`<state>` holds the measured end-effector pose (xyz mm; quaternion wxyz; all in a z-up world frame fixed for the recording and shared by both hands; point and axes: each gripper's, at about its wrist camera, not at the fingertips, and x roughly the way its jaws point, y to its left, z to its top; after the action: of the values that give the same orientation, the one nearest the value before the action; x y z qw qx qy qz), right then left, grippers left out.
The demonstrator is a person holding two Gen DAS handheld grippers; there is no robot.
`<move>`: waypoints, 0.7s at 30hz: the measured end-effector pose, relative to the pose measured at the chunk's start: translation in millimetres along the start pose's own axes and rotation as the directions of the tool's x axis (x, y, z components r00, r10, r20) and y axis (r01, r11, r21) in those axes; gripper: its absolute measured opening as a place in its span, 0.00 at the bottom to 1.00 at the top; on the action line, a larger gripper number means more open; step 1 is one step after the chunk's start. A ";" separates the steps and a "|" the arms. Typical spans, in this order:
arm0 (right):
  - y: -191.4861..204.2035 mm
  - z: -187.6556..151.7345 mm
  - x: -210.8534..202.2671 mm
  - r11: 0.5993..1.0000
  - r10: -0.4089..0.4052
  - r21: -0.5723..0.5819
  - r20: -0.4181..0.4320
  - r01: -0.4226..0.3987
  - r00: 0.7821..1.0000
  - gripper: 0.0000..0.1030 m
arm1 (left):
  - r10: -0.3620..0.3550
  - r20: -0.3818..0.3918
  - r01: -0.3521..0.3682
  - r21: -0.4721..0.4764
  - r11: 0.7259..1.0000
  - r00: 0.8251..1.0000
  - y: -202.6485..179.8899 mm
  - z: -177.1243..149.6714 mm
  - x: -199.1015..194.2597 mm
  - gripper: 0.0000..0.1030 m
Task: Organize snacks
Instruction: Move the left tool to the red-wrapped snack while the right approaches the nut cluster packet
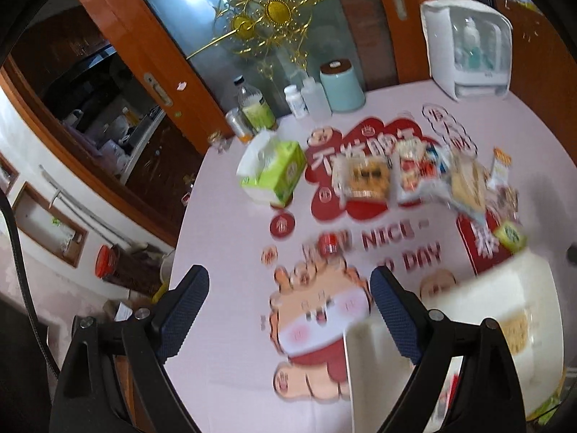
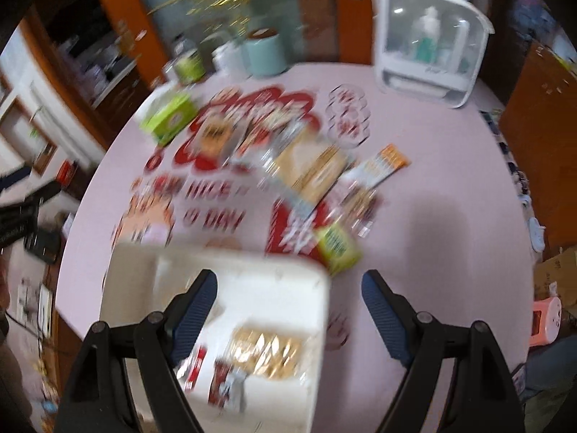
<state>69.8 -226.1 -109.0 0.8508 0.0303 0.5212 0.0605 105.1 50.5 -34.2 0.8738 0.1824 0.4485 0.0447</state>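
Both your jaws stand apart, gripping nothing.

Left wrist: your left gripper (image 1: 290, 297) hovers over the pink printed tablecloth (image 1: 223, 270); snack packets (image 1: 407, 176) lie mid-table, tissue box (image 1: 272, 173) beside them. Right wrist: your right gripper (image 2: 290, 301) hangs above the white tray (image 2: 259, 288) holding a cracker pack (image 2: 268, 357); room blurred.

Loose snack packets (image 2: 306, 176) scattered flat in a heap well beyond the tongs' tips — blurred, mostly tan, red and orange. Nearer, a white tray (image 2: 252, 274) under the right tongs' left finger, holding a golden biscuit pack (image 2: 267, 353) and small red packets (image 2: 223, 382). Just past its far corner — a yellow-green packet (image 2: 337, 247).
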 end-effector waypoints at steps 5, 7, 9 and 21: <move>-40.7 49.2 26.7 0.993 -0.040 0.111 0.018 0.038 0.999 0.81 | -0.110 -0.101 0.108 -0.031 0.994 0.989 5.9 31.0 70.7 0.88; -59.0 63.1 51.6 0.986 -0.022 0.163 -0.022 0.025 1.000 0.81 | -0.184 -0.154 0.175 -0.072 0.982 0.971 6.0 36.2 107.6 0.88; -75.6 71.2 81.2 0.976 -0.003 0.217 -0.068 0.018 0.998 0.80 | -0.234 -0.200 0.214 -0.116 0.970 0.951 2.5 33.9 140.4 0.88; -96.6 69.0 194.1 0.949 0.031 0.312 -0.252 0.051 0.967 0.73 | -0.366 -0.362 0.262 -0.305 0.916 0.857 -8.5 8.0 265.6 0.88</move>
<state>225.3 -295.0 -260.1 0.7616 0.1555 0.6286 -0.0248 268.5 104.5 -236.9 0.7705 -0.0166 0.6371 -0.0071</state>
